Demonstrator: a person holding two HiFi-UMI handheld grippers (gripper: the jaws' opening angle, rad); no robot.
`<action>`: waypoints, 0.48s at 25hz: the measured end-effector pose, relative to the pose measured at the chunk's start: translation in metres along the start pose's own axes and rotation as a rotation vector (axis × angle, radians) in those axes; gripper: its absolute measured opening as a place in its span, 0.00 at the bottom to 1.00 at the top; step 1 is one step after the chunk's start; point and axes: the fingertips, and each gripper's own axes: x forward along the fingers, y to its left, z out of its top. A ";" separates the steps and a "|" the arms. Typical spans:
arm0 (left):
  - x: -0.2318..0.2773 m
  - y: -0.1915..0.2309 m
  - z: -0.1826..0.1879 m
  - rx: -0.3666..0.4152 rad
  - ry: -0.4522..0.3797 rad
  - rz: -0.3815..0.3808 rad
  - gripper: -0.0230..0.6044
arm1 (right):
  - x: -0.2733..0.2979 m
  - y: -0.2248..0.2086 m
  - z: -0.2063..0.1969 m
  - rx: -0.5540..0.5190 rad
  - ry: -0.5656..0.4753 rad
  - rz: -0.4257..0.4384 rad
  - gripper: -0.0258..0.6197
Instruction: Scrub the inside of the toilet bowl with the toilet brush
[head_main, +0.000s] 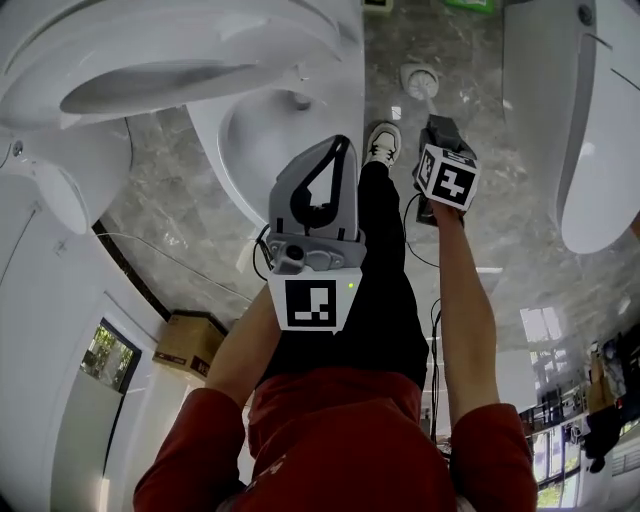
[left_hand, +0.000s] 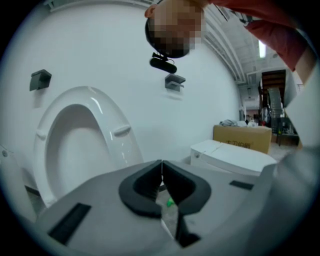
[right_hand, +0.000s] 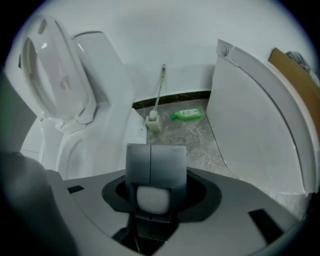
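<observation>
Toilet brush stands in its holder on the marble floor, its thin handle slanting up towards the wall. It is well apart from both my claws and not yet picked up. A green bottle lies just beside the holder. The toilet bowl is over on my left, with its raised seat tipped back.

My right claw points steeply down at the floor. Its two dark pads stand together with only a seam between them, and it holds nothing. My left claw is closed tip to tip and is just as empty. It is held nearer level and faces the raised seat.

As I see it, the main risk is going in for the handle with the right claw closed like this. The pads would push the handle aside instead of taking it, and the brush and holder could tip over.

The holder looks light, so a pull that isn't straight up may drag it along or spill what is in it. The bottle is close enough to get knocked. The second toilet crowds the right side of the gap, so a wide swing could strike it.

A slack grip on so slim a handle would let the brush twist once I scrub. My left claw, this near the seat, could bump it down over the bowl.
</observation>
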 end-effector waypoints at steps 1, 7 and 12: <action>-0.006 0.002 0.008 -0.003 -0.010 0.008 0.03 | -0.015 0.006 0.002 -0.016 -0.025 0.009 0.33; -0.064 0.024 0.058 -0.011 -0.057 0.049 0.03 | -0.122 0.052 0.007 -0.087 -0.156 0.065 0.33; -0.125 0.054 0.099 -0.013 -0.108 0.106 0.03 | -0.210 0.102 0.008 -0.167 -0.252 0.101 0.33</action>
